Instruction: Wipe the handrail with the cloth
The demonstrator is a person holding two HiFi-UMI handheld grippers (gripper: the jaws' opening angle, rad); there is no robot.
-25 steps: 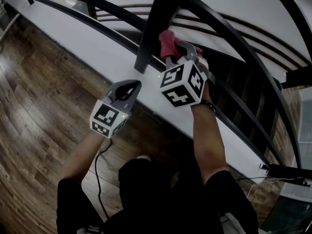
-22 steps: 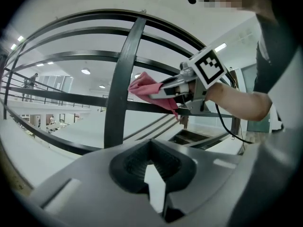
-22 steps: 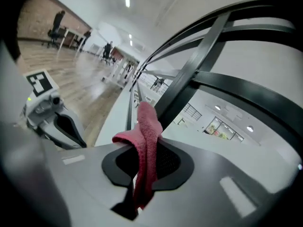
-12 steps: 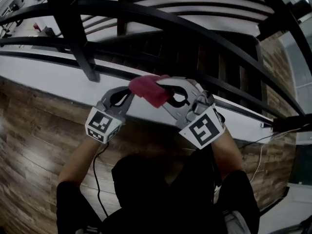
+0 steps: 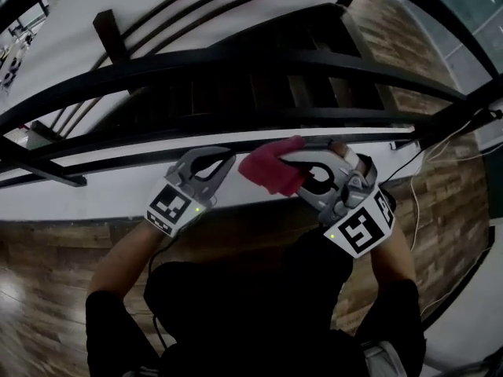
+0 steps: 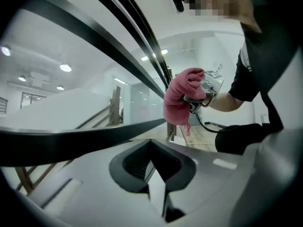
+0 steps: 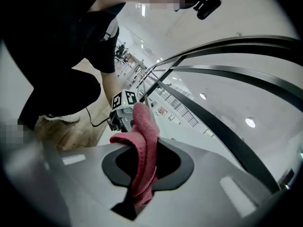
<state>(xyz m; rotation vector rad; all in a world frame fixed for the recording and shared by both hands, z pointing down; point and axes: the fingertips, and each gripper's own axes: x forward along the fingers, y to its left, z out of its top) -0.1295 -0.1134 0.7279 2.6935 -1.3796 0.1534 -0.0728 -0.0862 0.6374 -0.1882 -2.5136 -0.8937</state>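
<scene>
The cloth [image 5: 271, 171] is pinkish red, the handrail [image 5: 259, 63] black. The left gripper [image 5: 226, 155] and right gripper [image 5: 287, 163] are grey, their cubes checked black-and-white. The floor [image 5: 39, 305] is brown wood planks.

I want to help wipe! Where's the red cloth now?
In the head view the red cloth is mid-picture, pinched in the right gripper, just right of the left gripper.

Right gripper [image 7: 138, 205] jaws closed on the red cloth [image 7: 145, 155]; the cloth rises from between them and folds over to the left. Left gripper [image 7: 122, 109] just behind the cloth. Dark curved handrail [image 7: 226, 135] runs at right. Wooden floor [image 7: 71, 131] lower left.
</scene>
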